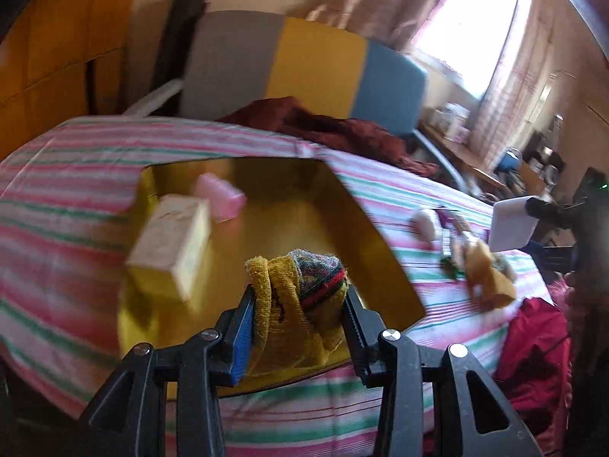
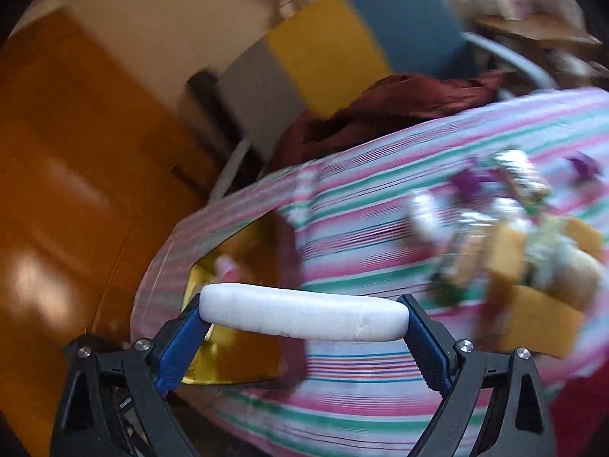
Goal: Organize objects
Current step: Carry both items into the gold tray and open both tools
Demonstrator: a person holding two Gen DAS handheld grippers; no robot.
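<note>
My left gripper is shut on a bundle of rolled socks, mustard yellow and striped, held over the near part of a gold box on the striped bedspread. The box holds a cream carton and a pink roll. My right gripper is shut on a flat white oval object, held above the bedspread to the right of the gold box. The white object also shows at the right edge of the left wrist view. A blurred pile of loose items lies on the bed at right.
A striped pink, green and white bedspread covers the bed. A dark red cloth lies at the far side before a grey, yellow and blue chair back. A red garment hangs at the bed's right edge. An orange wardrobe stands left.
</note>
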